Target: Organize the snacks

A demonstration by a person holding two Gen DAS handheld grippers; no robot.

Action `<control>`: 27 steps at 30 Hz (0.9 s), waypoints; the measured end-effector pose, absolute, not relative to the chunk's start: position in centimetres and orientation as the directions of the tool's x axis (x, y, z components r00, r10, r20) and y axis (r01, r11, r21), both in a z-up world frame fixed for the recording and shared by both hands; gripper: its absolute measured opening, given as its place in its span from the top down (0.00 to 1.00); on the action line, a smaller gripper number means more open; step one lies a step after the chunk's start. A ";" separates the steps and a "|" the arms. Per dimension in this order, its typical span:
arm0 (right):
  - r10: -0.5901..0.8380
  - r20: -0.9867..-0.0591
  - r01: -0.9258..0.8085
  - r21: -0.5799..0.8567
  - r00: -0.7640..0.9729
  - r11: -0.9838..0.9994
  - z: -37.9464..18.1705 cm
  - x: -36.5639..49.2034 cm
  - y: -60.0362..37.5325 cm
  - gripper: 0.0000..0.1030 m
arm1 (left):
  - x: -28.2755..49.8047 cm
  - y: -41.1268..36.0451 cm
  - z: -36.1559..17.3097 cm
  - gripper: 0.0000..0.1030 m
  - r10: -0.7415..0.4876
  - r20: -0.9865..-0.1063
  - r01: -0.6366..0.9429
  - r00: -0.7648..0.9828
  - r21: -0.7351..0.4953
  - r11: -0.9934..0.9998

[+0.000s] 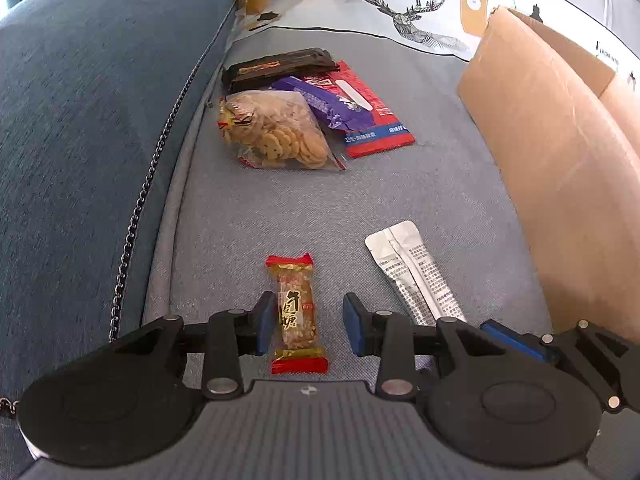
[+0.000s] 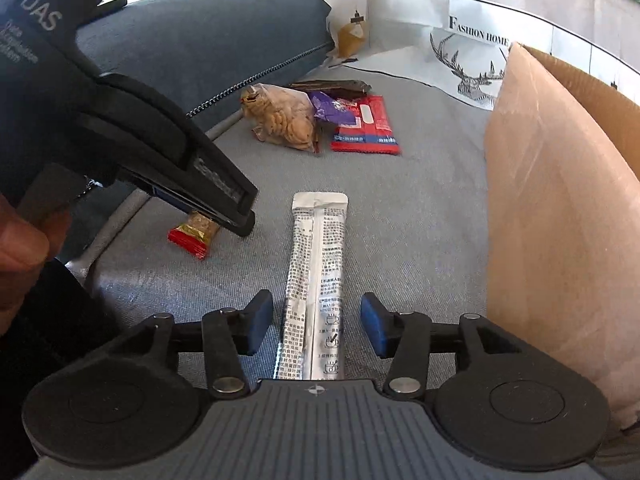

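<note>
A nougat candy bar (image 1: 297, 312) in a red and gold wrapper lies on the grey sofa seat (image 1: 280, 208). It sits between the fingers of my left gripper (image 1: 310, 326), which is open; the right pad stands clear of it. A silver sachet pair (image 2: 316, 280) lies lengthwise between the pads of my right gripper (image 2: 316, 326), also open, with a gap on each side. In the right wrist view the left gripper (image 2: 240, 216) hangs over the candy bar (image 2: 194, 232). The sachets (image 1: 416, 276) also show in the left wrist view.
A tall cardboard box (image 1: 560, 160) stands at the right. Farther back lie a bag of cookies (image 1: 272, 128), a purple pack (image 1: 320, 104), a red pack (image 1: 372, 120) and a dark pack (image 1: 280, 66). The blue sofa back (image 1: 80, 120) rises on the left. A hand (image 2: 16, 248) holds the left gripper.
</note>
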State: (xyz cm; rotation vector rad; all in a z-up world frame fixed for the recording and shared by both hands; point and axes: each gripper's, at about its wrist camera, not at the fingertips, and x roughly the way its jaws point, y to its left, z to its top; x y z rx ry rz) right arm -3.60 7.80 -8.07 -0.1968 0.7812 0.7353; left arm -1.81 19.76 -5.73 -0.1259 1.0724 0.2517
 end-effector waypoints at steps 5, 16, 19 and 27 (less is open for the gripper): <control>0.530 -0.696 -0.669 0.097 0.484 0.737 -8.1 -3.7 7.8 0.51 | -1.8 19.8 -5.7 0.62 0.141 -0.880 -0.269 0.453 0.016 0.963; 0.532 -0.684 -0.661 0.097 0.498 0.744 -7.9 -3.7 7.4 0.74 | -1.9 19.9 -5.6 0.81 0.136 -0.876 -0.266 0.463 0.009 0.964; 0.532 -0.681 -0.655 0.101 0.504 0.749 -7.8 -3.8 7.2 0.76 | -2.0 19.9 -5.5 0.81 0.136 -0.872 -0.267 0.470 0.006 0.964; 0.547 -0.650 -0.645 0.112 0.527 0.755 -6.9 -4.0 6.6 0.76 | -2.7 20.0 -4.8 0.82 0.127 -0.851 -0.274 0.509 -0.021 0.961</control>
